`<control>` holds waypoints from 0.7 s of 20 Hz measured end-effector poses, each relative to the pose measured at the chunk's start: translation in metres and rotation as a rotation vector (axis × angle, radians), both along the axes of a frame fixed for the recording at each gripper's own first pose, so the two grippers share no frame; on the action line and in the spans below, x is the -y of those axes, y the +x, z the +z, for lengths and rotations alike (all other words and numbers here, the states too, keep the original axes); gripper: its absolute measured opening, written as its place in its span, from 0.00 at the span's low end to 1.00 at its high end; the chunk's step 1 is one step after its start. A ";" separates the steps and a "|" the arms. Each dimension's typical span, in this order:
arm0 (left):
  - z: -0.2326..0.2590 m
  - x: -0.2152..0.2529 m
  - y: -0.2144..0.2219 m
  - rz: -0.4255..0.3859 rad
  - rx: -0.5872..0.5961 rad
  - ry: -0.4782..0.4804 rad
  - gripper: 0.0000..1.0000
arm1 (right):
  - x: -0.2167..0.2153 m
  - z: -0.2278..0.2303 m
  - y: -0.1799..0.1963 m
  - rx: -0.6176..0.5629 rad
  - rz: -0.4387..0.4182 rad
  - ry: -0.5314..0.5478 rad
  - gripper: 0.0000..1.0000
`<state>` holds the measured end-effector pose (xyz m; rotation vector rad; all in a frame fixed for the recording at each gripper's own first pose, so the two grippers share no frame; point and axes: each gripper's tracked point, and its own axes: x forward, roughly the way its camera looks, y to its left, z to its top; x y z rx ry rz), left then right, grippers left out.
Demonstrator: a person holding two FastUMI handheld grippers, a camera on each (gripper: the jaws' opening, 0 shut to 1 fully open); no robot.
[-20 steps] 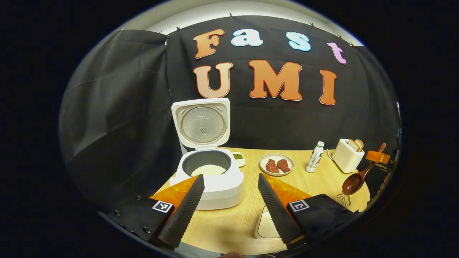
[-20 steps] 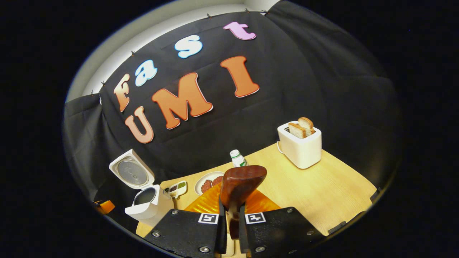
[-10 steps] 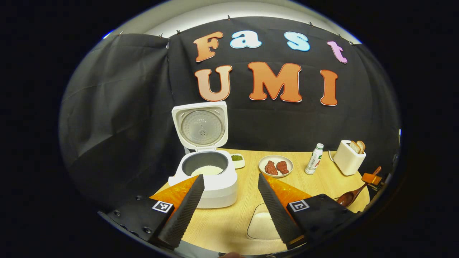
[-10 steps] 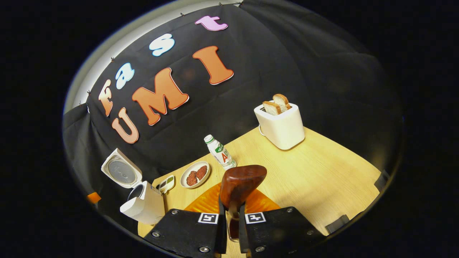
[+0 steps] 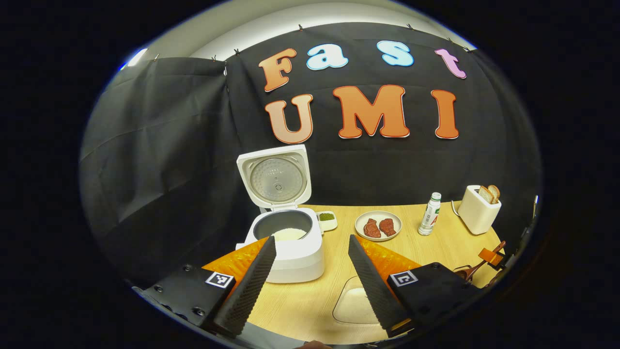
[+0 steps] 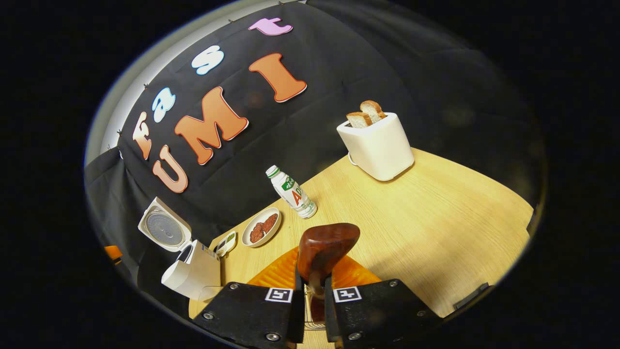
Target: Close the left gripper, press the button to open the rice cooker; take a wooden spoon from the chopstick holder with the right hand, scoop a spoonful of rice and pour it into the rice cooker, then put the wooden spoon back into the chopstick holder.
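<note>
While the right gripper (image 6: 310,286) points out over the table (image 6: 436,228), its 2 fingers are pressed together on the handle of the wooden spoon (image 6: 325,247). The spoon's bowl sticks up just past the fingers, and I cannot tell if any rice is in it. In the left gripper view the same spoon (image 5: 472,271) is low at the right edge of the table.

My guess is the spoon is light, hard and stiff. It will not bend or break easily. Its smooth handle may twist or slip if the hold is loose. A good place to hold it is on the handle, well back from the bowl, as it is held now.

The left gripper (image 5: 310,271) has its 2 fingers wide apart and holds nothing.

The rice cooker (image 5: 290,242) stands at the back left of the table with its lid up. Its dark pot has some white rice at the bottom. Near the front of the table is a flat white dish (image 5: 356,305) with white rice in it, partly hidden by a finger.

Just beside the cooker is a small dish (image 5: 328,219) with something green in it. Next comes a plate (image 5: 378,226) with 2 pieces of meat, then a bottle (image 5: 429,214). A toaster (image 6: 378,143) with 2 slices of bread stands at the far right.

The chopstick holder is not clear to me. A wire thing under the spoon may be it.
</note>
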<state>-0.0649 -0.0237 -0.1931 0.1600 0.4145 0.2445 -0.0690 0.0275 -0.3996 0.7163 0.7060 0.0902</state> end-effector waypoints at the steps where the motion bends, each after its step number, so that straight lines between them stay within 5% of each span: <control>1: 0.004 -0.005 0.005 0.011 0.004 0.002 0.99 | -0.001 -0.002 -0.002 0.000 0.008 -0.001 0.17; 11: 0.067 -0.100 0.136 -0.032 0.117 -0.111 1.00 | 0.012 -0.009 -0.015 -0.112 0.016 -0.140 0.30; 14: 0.076 -0.145 0.180 -0.018 0.122 -0.121 1.00 | 0.027 0.013 -0.021 -0.104 -0.025 -0.236 0.56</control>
